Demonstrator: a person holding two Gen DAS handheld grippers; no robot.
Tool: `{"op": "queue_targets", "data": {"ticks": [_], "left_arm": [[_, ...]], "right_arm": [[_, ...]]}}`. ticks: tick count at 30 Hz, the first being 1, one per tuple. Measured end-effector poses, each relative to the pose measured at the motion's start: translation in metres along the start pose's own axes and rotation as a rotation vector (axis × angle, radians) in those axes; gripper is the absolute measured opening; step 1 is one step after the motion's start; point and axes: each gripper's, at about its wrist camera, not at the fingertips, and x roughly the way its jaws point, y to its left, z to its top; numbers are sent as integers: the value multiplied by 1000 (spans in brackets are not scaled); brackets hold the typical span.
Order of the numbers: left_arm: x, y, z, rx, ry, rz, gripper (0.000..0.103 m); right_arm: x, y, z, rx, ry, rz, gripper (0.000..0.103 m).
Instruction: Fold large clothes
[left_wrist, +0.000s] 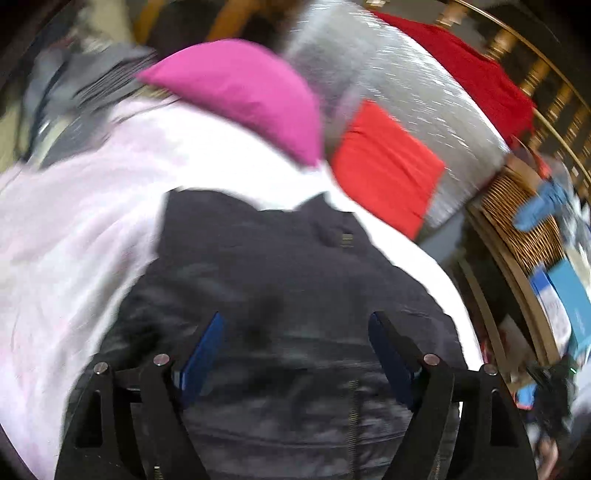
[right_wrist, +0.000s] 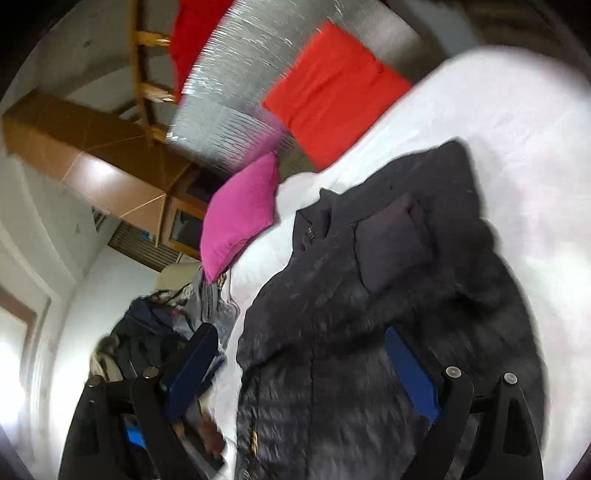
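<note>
White bedding is spread widest, and a dark quilted jacket is laid flat on it, below a magenta pillow and a red cushion. Over the jacket the left gripper and right gripper are held wide apart, nothing clamped.

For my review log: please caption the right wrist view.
Open right claw over a dark puffer jacket spread on a white bed, pink pillow and red pillow beyond.
</note>
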Motion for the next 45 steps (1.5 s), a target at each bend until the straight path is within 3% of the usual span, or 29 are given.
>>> {"op": "queue_targets", "data": {"ticks": [3, 8, 9, 10, 11, 16, 19, 23, 27, 28, 35, 38, 39, 41, 42, 45], "left_arm": [[-3, 31, -1, -70, -10, 18, 81], [0, 68, -6, -140, 16, 30, 81], [2, 72, -7, -151, 21, 29, 81], [4, 78, -8, -162, 28, 33, 81], [7, 82, -9, -171, 35, 34, 81], [6, 85, -5, -165, 24, 43, 81], [4, 82, 0, -153, 6, 46, 81], [20, 68, 13, -98, 32, 83, 81], [64, 65, 16, -26, 192, 214, 79], [68, 65, 16, -10, 197, 238, 75], [80, 60, 11, 63, 212, 314, 76], [56, 54, 20, 46, 124, 301, 75], [44, 50, 25, 54, 73, 298, 76], [28, 41, 32, 69, 13, 286, 76], [24, 36, 36, 77, -3, 274, 78], [24, 12, 41, 124, -25, 233, 81]], "right_arm": [[31, -6, 26, -41, -10, -174, 94], [87, 2, 39, -220, 111, -349, 93], [96, 7, 37, -266, 135, -379, 76], [101, 12, 35, -311, 151, -430, 30], [104, 19, 34, -353, 163, -459, 15], [61, 78, 37, -549, 12, -485, 11], [59, 75, 30, -618, 1, -543, 11], [86, 22, 29, -492, 98, -525, 12], [90, 7, 23, -466, 117, -498, 15], [89, 7, 23, -465, 120, -495, 15], [97, -1, 18, -487, 141, -537, 16], [76, 10, 25, -458, 111, -506, 22], [66, 16, 29, -459, 84, -490, 29], [50, 27, 35, -450, 24, -476, 66], [40, 34, 37, -446, -26, -461, 91], [34, 54, 43, -427, -61, -342, 92]]}}
